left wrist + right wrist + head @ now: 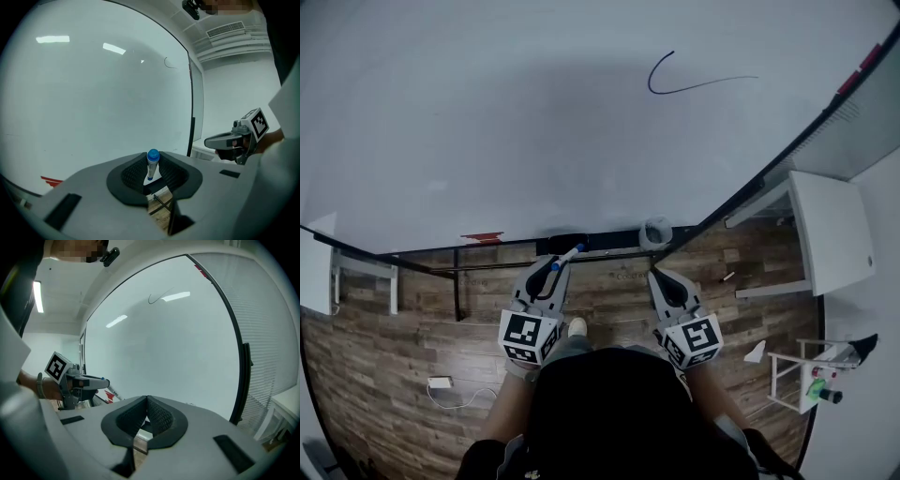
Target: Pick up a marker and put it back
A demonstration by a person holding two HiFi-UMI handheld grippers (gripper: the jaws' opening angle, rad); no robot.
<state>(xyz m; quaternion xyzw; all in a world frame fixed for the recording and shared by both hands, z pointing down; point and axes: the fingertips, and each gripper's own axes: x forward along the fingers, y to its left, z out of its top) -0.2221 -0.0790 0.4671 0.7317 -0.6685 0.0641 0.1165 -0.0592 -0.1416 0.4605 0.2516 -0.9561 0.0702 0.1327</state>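
Note:
A white marker with a blue cap [565, 256] sticks out of my left gripper [555, 269], just below the whiteboard's ledge [600, 242]. In the left gripper view the marker [152, 165] stands upright between the dark pads [131, 176], with the left gripper [153, 173] shut on it in front of the whiteboard [93, 93]. My right gripper [662, 277] hovers beside it, to the right. In its own view the right gripper [146, 414] has its pads pressed together with nothing between them. A dark curved line [675, 82] is drawn on the whiteboard [534, 112].
On the ledge sit a red item [483, 237] and a grey cup-like holder [656, 232]. A white table [830, 234] stands at the right and another [319, 272] at the left. A white cable and plug [441, 382] lie on the wooden floor.

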